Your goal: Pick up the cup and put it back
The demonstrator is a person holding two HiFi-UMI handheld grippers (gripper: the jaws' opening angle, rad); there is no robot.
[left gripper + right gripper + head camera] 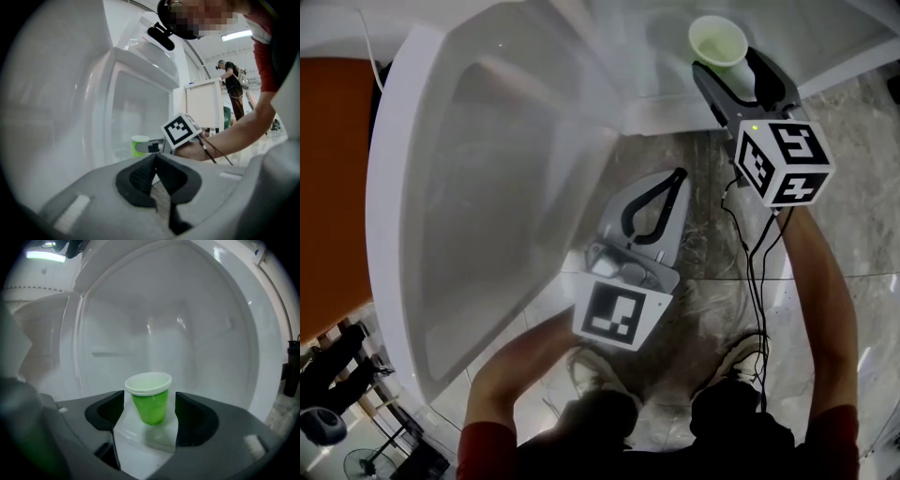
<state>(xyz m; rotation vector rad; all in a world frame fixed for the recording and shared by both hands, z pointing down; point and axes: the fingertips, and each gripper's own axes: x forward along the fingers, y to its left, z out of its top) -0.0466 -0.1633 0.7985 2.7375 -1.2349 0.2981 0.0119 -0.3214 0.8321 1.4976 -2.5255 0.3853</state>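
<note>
Right gripper [150,401] has its jaws wide apart around the upright green cup [150,411] on the white ledge [140,446] without pressing it, so the cup seems either already set back or not yet lifted, while the left gripper [155,159] is closed and empty.

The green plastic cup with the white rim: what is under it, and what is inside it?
The green plastic cup stands upright on a white refrigerator shelf. In the head view its inside looks pale and empty. The shelf part directly below its base is covered.

Glossy green plastic cup [150,405], smooth white shelf [140,446], polished veined floor [705,302]
</note>
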